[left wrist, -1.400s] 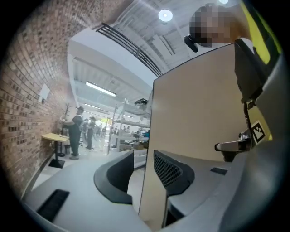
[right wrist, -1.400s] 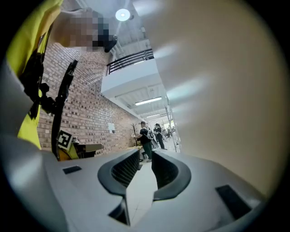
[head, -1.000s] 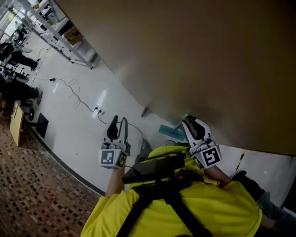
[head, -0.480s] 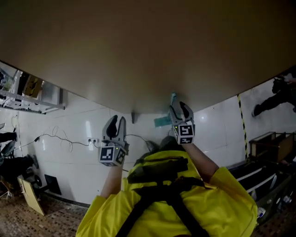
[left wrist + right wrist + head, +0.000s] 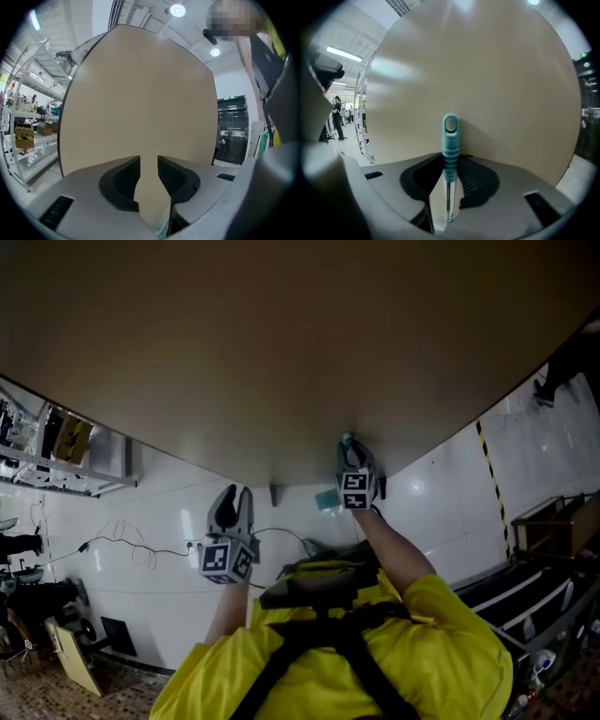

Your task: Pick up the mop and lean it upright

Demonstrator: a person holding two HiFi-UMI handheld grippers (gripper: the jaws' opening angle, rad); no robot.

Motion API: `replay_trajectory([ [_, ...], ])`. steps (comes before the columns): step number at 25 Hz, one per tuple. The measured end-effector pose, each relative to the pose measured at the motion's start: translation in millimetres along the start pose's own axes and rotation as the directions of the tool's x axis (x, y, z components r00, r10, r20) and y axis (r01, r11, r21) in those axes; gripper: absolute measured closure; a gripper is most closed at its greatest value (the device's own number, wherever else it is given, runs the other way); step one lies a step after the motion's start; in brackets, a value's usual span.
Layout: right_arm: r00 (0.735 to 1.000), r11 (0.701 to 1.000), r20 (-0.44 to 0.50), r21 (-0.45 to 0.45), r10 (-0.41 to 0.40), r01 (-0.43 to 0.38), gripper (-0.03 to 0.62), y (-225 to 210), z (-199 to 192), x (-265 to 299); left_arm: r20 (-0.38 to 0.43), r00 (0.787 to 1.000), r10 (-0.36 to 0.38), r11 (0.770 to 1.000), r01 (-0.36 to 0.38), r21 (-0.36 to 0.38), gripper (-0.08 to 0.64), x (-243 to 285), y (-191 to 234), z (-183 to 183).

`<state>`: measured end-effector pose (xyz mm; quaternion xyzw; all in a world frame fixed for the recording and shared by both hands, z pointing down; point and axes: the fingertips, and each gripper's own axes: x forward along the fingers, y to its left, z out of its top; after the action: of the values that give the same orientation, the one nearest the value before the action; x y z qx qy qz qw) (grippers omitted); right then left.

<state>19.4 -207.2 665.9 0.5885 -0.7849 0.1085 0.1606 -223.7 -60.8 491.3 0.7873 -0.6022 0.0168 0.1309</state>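
Mop point(image 5: 450, 140): teal ribbed grip w/ an oval hang-hole at the tip, chrome shaft below it. Handle stands upright in front of the beige panel point(image 5: 487, 70); can't tell if it touches the panel. In head view only the teal tip point(image 5: 347, 440) pokes out above the tool. A teal flat piece point(image 5: 326, 500) shows just beside the marker cube; can't tell if it's part of the mop.

Right tool point(image 5: 450, 164) point(image 5: 354, 457): jaws have just been closing, handle btwn them. Pads now sit against the teal grip on both sides, so it's clenched on the mop, narrow gap only.

Left tool point(image 5: 149, 161) point(image 5: 232, 498): jaws a slit apart, nothing btwn them, just panel beyond. Released, well apart from the mop, over white floor point(image 5: 141, 596).
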Motion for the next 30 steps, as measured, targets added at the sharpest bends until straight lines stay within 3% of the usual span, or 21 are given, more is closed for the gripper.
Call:
replay_trajectory([
  [4,0.998,0.998,-0.013,-0.012,0.063,-0.063,0.485,0,9,-21,-0.013,1.000,-0.021,0.999,0.022,0.024,0.442,4,-13,-6],
  [8,0.988,0.991,0.074,-0.029,0.135,-0.133,0.485,-4,42,-92,0.024,0.999,-0.029,0.996,0.027,0.082,0.442,7,-18,12],
  [13,0.960,0.982,0.207,-0.041,0.190,-0.185,0.486,-17,123,-188,0.054,0.998,-0.026,0.997,0.022,0.071,0.442,2,-11,28],
  [17,0.917,0.977,0.340,-0.045,0.211,-0.208,0.488,-25,211,-251,0.086,0.996,-0.031,0.997,0.025,0.067,0.443,2,-12,50],
  [20,0.886,0.976,0.411,-0.052,0.213,-0.211,0.488,-25,252,-277,0.139,0.989,-0.046,0.998,0.038,0.056,0.443,-1,-15,72],
  [26,0.896,0.977,0.393,-0.031,0.208,-0.213,0.489,-20,235,-281,0.133,0.986,-0.103,0.985,0.083,0.152,0.459,1,-38,80],
  [30,0.907,0.980,0.376,-0.015,0.189,-0.198,0.488,-26,218,-280,0.125,0.985,-0.120,0.985,0.103,0.136,0.488,4,-44,73],
])
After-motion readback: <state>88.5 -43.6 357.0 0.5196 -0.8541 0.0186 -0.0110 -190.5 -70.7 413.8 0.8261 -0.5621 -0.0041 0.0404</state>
